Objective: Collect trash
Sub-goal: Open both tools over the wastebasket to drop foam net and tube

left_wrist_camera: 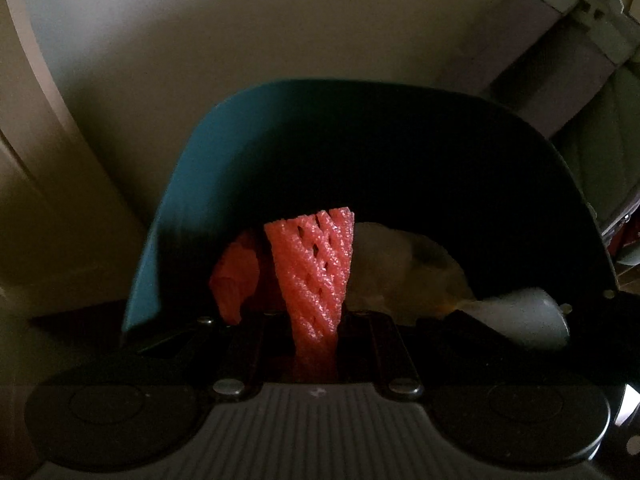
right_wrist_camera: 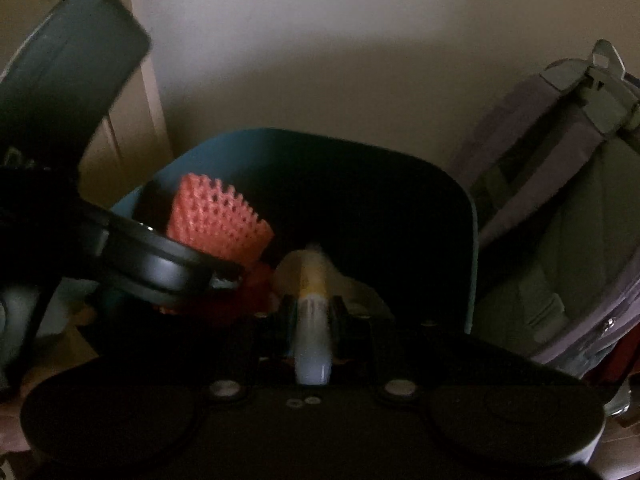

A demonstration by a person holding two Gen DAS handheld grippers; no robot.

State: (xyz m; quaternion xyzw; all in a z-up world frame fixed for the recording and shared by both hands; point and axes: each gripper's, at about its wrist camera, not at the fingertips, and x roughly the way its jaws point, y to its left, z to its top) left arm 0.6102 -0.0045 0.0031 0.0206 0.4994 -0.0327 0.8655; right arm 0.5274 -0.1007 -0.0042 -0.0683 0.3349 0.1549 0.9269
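Observation:
A teal trash bin [left_wrist_camera: 168,208] stands open against a pale wall; it also shows in the right wrist view [right_wrist_camera: 474,240]. My left gripper [left_wrist_camera: 316,332] is shut on a red foam net sleeve [left_wrist_camera: 316,276] and holds it over the bin's mouth. The sleeve also shows in the right wrist view [right_wrist_camera: 218,222], with the left gripper's body [right_wrist_camera: 160,264] in front of it. My right gripper [right_wrist_camera: 312,320] is shut on a small white bottle with an orange band [right_wrist_camera: 312,312], held over the bin. Pale crumpled plastic [left_wrist_camera: 404,264] and another red piece [left_wrist_camera: 236,276] lie inside the bin.
A grey-purple backpack [right_wrist_camera: 568,216] leans against the wall right of the bin; it also shows in the left wrist view [left_wrist_camera: 560,60]. The bin's raised dark teal lid [right_wrist_camera: 68,68] is at upper left. A pale door frame [left_wrist_camera: 24,80] runs down the left.

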